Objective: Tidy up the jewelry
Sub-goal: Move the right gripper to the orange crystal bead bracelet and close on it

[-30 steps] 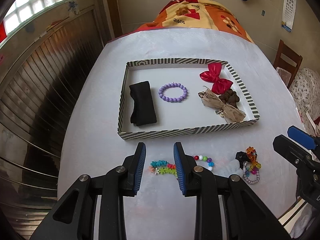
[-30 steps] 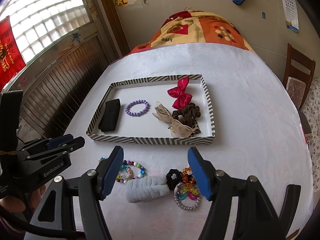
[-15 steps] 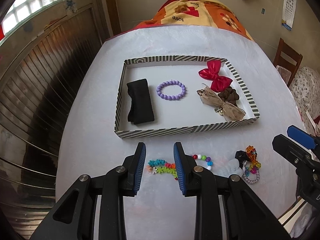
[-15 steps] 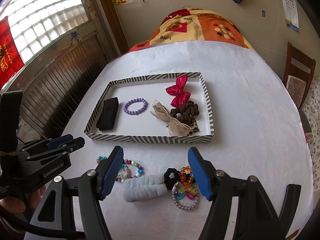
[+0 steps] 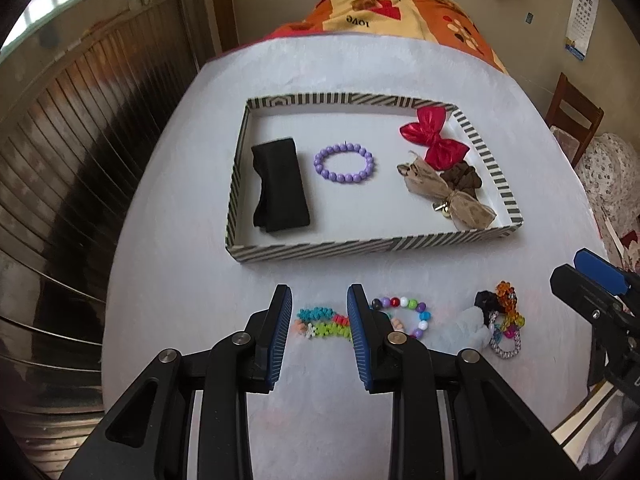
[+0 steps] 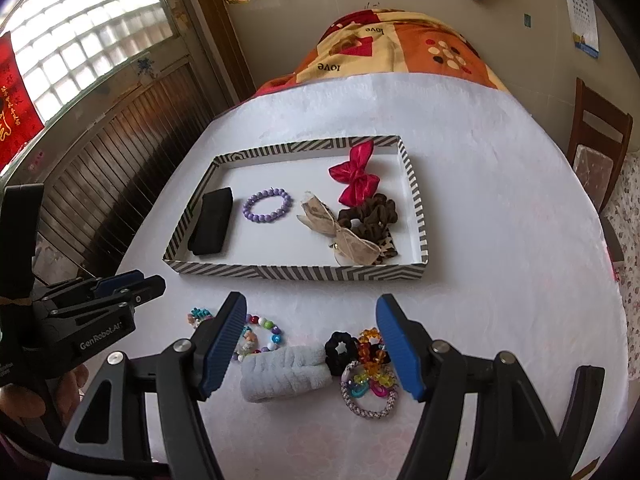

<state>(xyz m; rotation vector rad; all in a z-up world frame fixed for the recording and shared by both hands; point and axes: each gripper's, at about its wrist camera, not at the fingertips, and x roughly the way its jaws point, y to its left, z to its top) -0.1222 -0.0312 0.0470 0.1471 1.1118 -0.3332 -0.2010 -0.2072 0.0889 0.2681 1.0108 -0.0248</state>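
Note:
A striped tray [image 5: 360,246] [image 6: 296,272] holds a black band [image 5: 280,186], a purple bead bracelet [image 5: 345,162], a red bow [image 5: 434,138], a beige bow [image 5: 444,194] and a brown scrunchie [image 5: 464,174]. In front of the tray lie a flower-bead bracelet [image 5: 320,322], a multicolour bead bracelet [image 5: 404,304], a grey fluffy scrunchie [image 6: 286,372], a small black scrunchie [image 6: 340,346] and a heap of bright bead rings [image 6: 370,364]. My left gripper [image 5: 320,294] hangs open just over the flower-bead bracelet, gripping nothing. My right gripper [image 6: 311,302] stands wide open above the grey scrunchie.
The white tablecloth [image 6: 500,240] drops off at the left and near edges. A wooden chair [image 6: 596,152] stands at the right, a patterned blanket [image 6: 400,48] beyond the far end. A hand [image 6: 24,400] holds the left gripper's handle.
In the left wrist view the tray has slid slightly upward. Both grippers keep the same opening and nothing on the table has moved.

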